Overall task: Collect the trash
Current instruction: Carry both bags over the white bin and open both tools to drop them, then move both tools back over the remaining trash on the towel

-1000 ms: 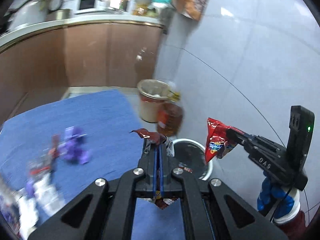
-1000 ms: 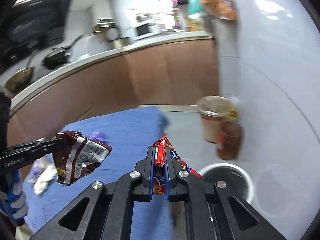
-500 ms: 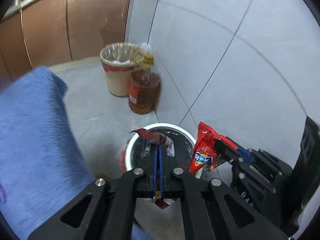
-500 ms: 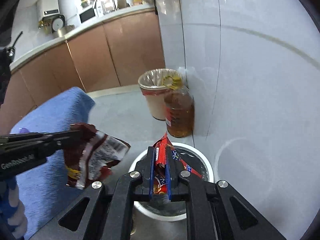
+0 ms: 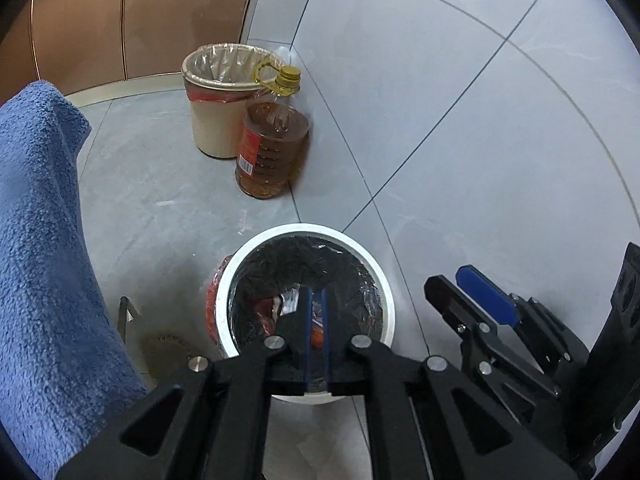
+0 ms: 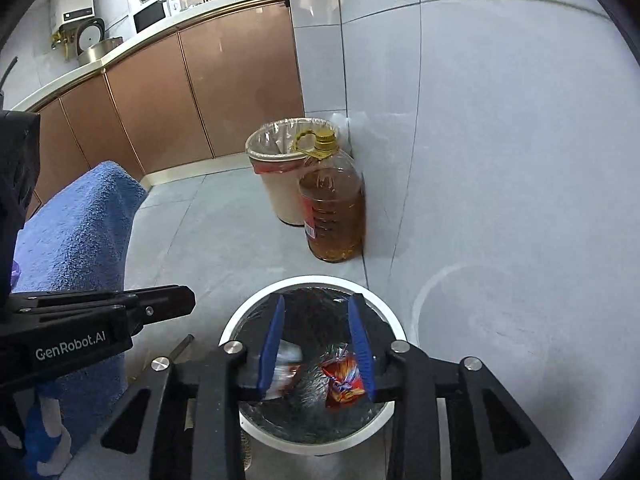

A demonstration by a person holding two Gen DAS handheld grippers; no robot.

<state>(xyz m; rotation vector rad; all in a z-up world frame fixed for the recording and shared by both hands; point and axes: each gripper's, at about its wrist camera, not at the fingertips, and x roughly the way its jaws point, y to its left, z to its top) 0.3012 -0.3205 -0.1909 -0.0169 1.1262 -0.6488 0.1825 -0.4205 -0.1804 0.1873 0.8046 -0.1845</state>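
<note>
A white bin (image 5: pixel 304 227) with a black liner stands on the floor against the tiled wall. My left gripper (image 5: pixel 316 292) hangs over its mouth with the blue pads almost together and nothing between them; in the right wrist view its tip (image 6: pixel 188 300) is bare. Also over the bin (image 6: pixel 312 279), my right gripper (image 6: pixel 317 302) has its jaws opening. A red snack wrapper (image 6: pixel 344 378) lies loose inside the bin below them, not pressed by either pad. A pale wrapper (image 6: pixel 286 354) lies beside it. The left wrist view shows the right gripper (image 5: pixel 450 280) empty.
A beige bin with a clear liner (image 5: pixel 218 92) and a large oil bottle (image 5: pixel 272 148) stand by the wall behind the white bin. A blue towel-covered surface (image 5: pixel 40 240) fills the left. Brown cabinets run along the back. A gloved hand (image 6: pixel 44 432) holds the left gripper.
Both grippers came down over the white bin. The brown wrapper is gone from the left gripper. The right jaws have spread and the red wrapper has dropped into the bin.
</note>
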